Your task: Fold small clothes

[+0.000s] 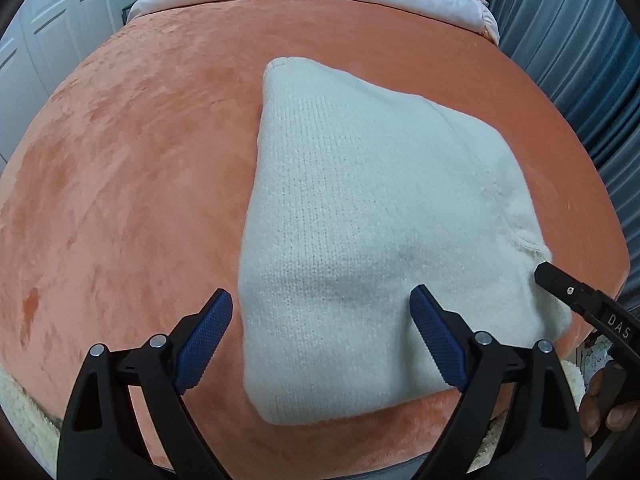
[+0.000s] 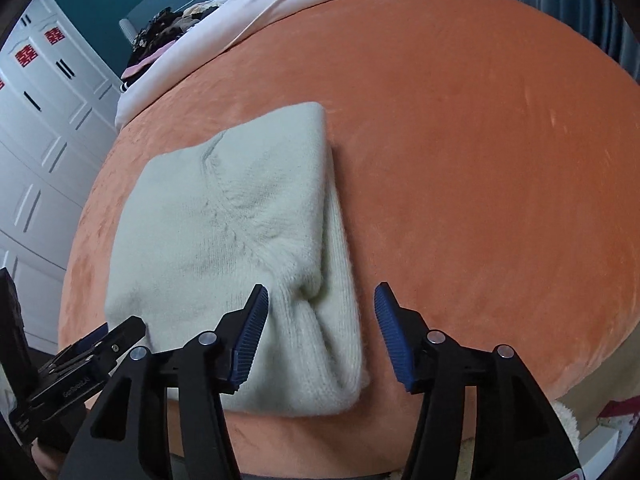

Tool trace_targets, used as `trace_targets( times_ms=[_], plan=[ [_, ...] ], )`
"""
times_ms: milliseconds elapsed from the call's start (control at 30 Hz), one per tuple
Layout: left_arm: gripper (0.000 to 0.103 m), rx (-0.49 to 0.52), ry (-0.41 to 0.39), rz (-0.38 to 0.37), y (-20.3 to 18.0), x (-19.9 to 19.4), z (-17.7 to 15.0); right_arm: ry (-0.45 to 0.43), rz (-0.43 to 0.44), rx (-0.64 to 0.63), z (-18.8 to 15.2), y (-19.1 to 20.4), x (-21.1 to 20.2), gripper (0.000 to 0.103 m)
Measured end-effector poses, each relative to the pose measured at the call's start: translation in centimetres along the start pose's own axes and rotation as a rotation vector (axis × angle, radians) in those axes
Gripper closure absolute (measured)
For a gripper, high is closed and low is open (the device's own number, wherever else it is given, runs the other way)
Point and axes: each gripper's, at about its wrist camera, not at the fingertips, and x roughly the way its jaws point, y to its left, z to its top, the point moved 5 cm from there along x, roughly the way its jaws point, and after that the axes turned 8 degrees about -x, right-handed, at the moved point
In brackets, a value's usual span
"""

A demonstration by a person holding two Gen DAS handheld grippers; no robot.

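Blue-padded, the right gripper [image 2: 320, 328] stands spread and grips nothing, straddling the bunched near corner of the cream knit garment [image 2: 224, 236]; the left gripper [image 1: 320, 332] gapes wide over its other near corner, also empty. Already folded into a compact rectangle, the garment lies by the near edge of the orange bed cover [image 2: 480, 160], so folding looks nearly finished, with perhaps that corner left to smooth.

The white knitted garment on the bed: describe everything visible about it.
The white knitted garment is a soft, fuzzy knit folded into a rough rectangle, lying flat on the orange bed cover. A seam runs across its top layer, and its near right edge is bunched into ribbed folds. Neither gripper's pads press on it.
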Motion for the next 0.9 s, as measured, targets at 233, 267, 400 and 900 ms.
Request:
trace_targets(
  times_ms=[233, 267, 400, 900],
  plan=[
    [0.014, -0.023, 0.017, -0.015, 1.1, -1.0, -1.1, -0.039, 0.010, -0.013, -2.1, 0.7, -1.1, 0.048],
    [0.014, -0.028, 0.017, -0.015, 1.3, -1.2, -1.5, -0.055, 0.017, -0.011, -2.3, 0.7, -1.7, 0.048],
    [0.014, -0.050, 0.057, 0.004, 2.7, -0.6, -3.6, 0.009, 0.006, -0.021, -3.6, 0.4, -0.6, 0.063],
    [0.012, -0.040, 0.058, 0.045, 2.8, -0.2, -5.1, -0.002, 0.037, 0.052, -4.3, -0.1, 0.0, 0.076]
  ],
)
